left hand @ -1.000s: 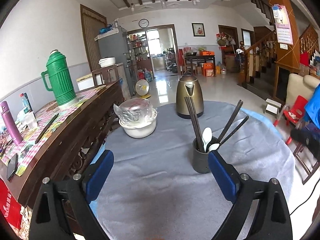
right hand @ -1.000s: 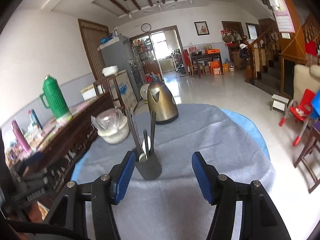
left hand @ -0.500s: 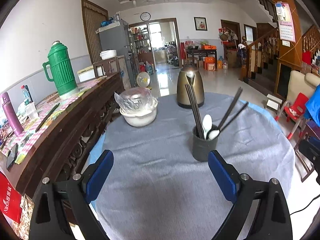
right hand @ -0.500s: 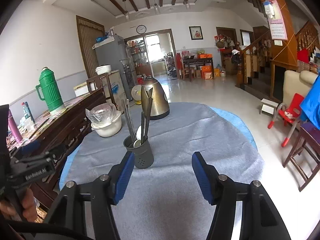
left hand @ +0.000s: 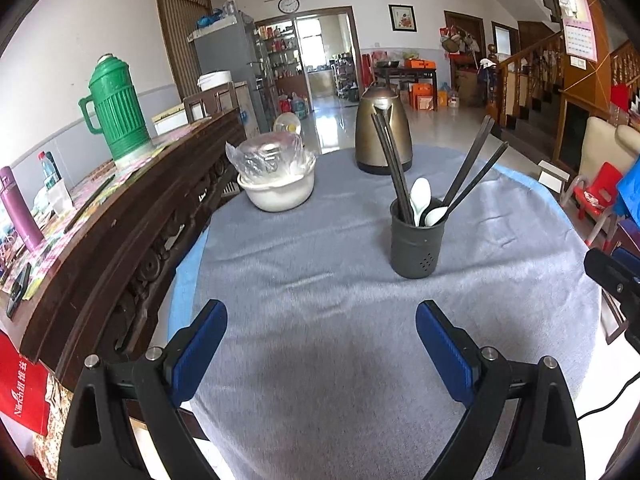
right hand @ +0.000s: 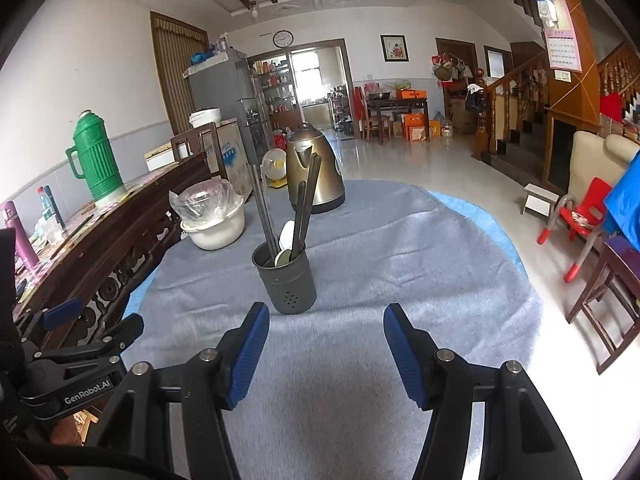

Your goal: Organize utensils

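Utensil holder (right hand: 287,283) stands unobstructed — kettle (right hand: 315,173), bowl (right hand: 214,226) behind.

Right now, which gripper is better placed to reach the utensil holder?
Likely the right gripper: the utensil holder stands just ahead of its open jaws, near its left finger. From the open left gripper it looks farther off.

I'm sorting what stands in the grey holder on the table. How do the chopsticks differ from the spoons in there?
The chopsticks are dark, thin and straight; the spoons are white with rounded bowls. The chopsticks rise high above the utensil holder and lean apart in two groups; the spoons barely clear its rim, sitting close together between them. Both kinds stand in the same holder, and neither gripper, left or right, touches them.
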`<state>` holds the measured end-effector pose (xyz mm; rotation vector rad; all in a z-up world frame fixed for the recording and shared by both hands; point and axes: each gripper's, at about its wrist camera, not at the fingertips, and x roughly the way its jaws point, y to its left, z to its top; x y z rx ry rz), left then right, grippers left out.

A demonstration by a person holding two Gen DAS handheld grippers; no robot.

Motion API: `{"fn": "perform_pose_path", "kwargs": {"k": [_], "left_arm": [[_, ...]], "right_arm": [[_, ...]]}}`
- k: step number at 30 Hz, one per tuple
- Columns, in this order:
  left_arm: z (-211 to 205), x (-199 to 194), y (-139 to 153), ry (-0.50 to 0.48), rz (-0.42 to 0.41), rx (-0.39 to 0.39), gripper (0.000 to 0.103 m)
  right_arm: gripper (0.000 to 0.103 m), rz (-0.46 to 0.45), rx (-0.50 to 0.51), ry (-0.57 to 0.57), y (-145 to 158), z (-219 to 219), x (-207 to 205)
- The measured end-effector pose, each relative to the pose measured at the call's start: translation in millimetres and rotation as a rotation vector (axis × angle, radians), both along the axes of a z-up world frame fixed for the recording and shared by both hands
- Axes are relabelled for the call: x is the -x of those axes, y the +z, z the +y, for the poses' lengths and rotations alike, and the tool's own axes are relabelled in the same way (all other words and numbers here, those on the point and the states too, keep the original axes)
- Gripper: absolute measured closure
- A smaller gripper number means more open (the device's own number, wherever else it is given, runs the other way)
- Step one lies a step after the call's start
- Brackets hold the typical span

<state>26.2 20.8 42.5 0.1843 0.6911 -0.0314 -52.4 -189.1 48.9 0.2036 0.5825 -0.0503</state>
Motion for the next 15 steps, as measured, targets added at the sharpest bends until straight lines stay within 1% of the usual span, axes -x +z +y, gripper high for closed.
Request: {"fn": "perform_pose_path", "kwargs": {"k": [8,13,15], "left_arm": [[-4.6,-10.0,-9.3,0.011,0.041,-0.010,0.008],[-10.1,-16.3,-14.5,0.027,0.070,-0.005,0.008],[-13.2,-19.1,-17.0,0.036,0.084,-0.005,0.008]], "right_arm": [[0.040,0.023,-0.003,0.013,-10.9,-2.8,-9.5],[0.040,0.022,0.020,0.027,-15.8,-3.8,-13.3],[0.040,0.022,0.014,0.033,-17.3,-7.7,-14.3]]}}
